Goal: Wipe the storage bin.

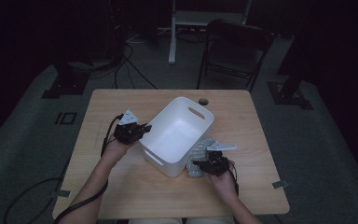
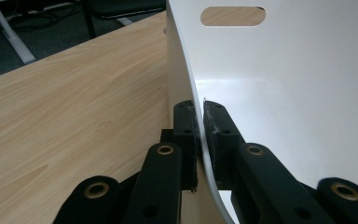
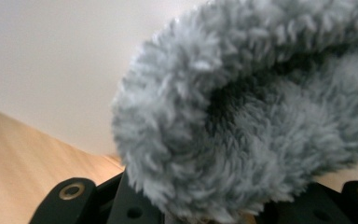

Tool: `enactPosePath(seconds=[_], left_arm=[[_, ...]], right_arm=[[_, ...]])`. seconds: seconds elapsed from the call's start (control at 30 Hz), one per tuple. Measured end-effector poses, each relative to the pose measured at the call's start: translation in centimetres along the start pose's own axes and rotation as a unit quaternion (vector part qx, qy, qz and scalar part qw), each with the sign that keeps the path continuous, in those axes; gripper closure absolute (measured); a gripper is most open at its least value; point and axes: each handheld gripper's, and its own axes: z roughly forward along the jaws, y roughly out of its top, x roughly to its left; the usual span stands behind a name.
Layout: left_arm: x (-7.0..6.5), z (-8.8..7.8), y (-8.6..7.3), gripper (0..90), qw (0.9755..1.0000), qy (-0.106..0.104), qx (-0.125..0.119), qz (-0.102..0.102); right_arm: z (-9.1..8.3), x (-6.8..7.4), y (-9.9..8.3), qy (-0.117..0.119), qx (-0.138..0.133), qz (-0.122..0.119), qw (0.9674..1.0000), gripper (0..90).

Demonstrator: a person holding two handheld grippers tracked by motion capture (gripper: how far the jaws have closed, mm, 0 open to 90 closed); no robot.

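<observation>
My left tongs (image 1: 145, 127) are clamped tight on the thin near wall of a white, rounded-corner plastic tub with slot handles (image 1: 179, 122); in the left gripper view the two black pads pinch that wall (image 2: 198, 126) from inside and outside. My right tongs (image 1: 196, 166) are closed on a fluffy grey-blue fleece cloth (image 1: 201, 150), its pile bulging over the jaws in the right gripper view (image 3: 242, 112). The cloth sits bunched against the tub's outer side, at the tub's right, low over the desk. The tub stands near the middle of a light wood-grain desk (image 1: 121, 191) with a round cable hole (image 1: 203, 101) at its far edge. Beyond the desk, the room is dim: grey carpet (image 1: 28, 154), a black folding chair (image 1: 235, 49), a pale stand leg (image 1: 172, 32) and loose cables (image 1: 130, 70) on the floor.
</observation>
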Motion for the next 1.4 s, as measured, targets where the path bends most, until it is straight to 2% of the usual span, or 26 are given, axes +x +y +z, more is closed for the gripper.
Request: enactPosePath(seconds=[0.1,0.2,0.27,0.4,0.47,0.53,0.6,0.63,0.67,0.77,0.8,0.9,1.07,1.1,1.17,1.2,1.3,1.33,1.4], left_arm=[[0.0,0.0,0.0,84.2,1.0000,0.004,0.000,-0.002],[0.0,0.0,0.0,84.5,0.9999,0.009,0.001,-0.004],[0.0,0.0,0.1,84.8,0.9999,0.010,0.002,-0.005],[-0.2,0.1,0.2,85.3,0.9998,0.018,0.007,0.000],[-0.3,0.1,0.2,85.5,0.9998,0.018,0.008,0.001],[-0.3,0.1,0.3,85.9,0.9998,0.018,0.011,0.001],[-0.2,0.1,0.2,85.9,0.9999,0.012,0.010,0.001],[-0.2,0.0,0.2,85.8,0.9999,0.009,0.010,0.003],[-0.2,0.0,0.2,85.7,0.9999,0.008,0.009,0.001],[-0.3,0.1,0.2,85.4,0.9999,0.008,0.008,-0.001],[-0.2,0.1,0.2,85.4,0.9999,0.008,0.008,-0.001],[-0.3,0.2,0.3,85.4,0.9999,0.010,0.008,-0.002],[-0.4,0.2,0.3,85.4,0.9997,0.022,0.006,-0.011],[-0.4,0.2,0.3,85.5,0.9996,0.025,0.006,-0.012],[-0.4,0.2,0.3,85.8,0.9995,0.029,0.006,-0.013],[-0.5,0.2,0.3,85.8,0.9994,0.030,0.005,-0.013],[-0.7,0.3,0.3,86.1,0.9992,0.037,0.009,-0.008],[-0.7,0.3,0.4,86.1,0.9992,0.037,0.009,-0.008],[-0.7,0.3,0.4,86.1,0.9993,0.036,0.011,-0.008]], right_arm=[[1.2,-0.7,-0.7,-0.008,0.024,0.008,0.9996,72.5],[1.0,-0.5,-0.4,-0.011,0.034,0.008,0.9993,72.6],[0.5,-0.2,-0.2,-0.001,0.033,0.008,0.9994,72.6],[-1.4,1.3,0.3,0.039,0.001,-0.001,0.9992,72.7],[-2.8,2.6,1.0,0.064,-0.024,-0.006,0.9976,72.7],[-3.8,4.1,1.7,0.076,-0.042,-0.022,0.9960,72.7],[-3.9,4.7,2.0,0.060,-0.038,-0.039,0.9967,72.7],[-3.7,4.7,2.0,0.060,-0.040,-0.042,0.9965,72.8],[-3.5,4.4,1.9,0.067,-0.042,-0.036,0.9963,73.0],[-2.7,4.1,1.5,0.043,-0.035,-0.043,0.9976,73.1],[-2.4,3.8,1.2,0.043,-0.033,-0.036,0.9979,73.1],[-1.2,3.1,0.3,0.028,-0.013,-0.033,0.9990,73.0],[1.5,1.4,-1.4,0.003,0.042,-0.022,0.9989,72.8],[1.5,1.2,-1.4,0.008,0.040,-0.013,0.9991,72.9],[1.3,1.5,-1.1,0.003,0.046,-0.019,0.9987,72.9],[0.9,1.6,-1.0,0.010,0.040,-0.017,0.9990,72.9],[-0.7,2.4,-0.6,0.050,0.012,-0.012,0.9986,73.0],[-1.6,3.0,-0.3,0.070,-0.003,-0.012,0.9975,73.0],[-3.5,4.7,0.5,0.097,-0.039,-0.031,0.9941,72.9]])
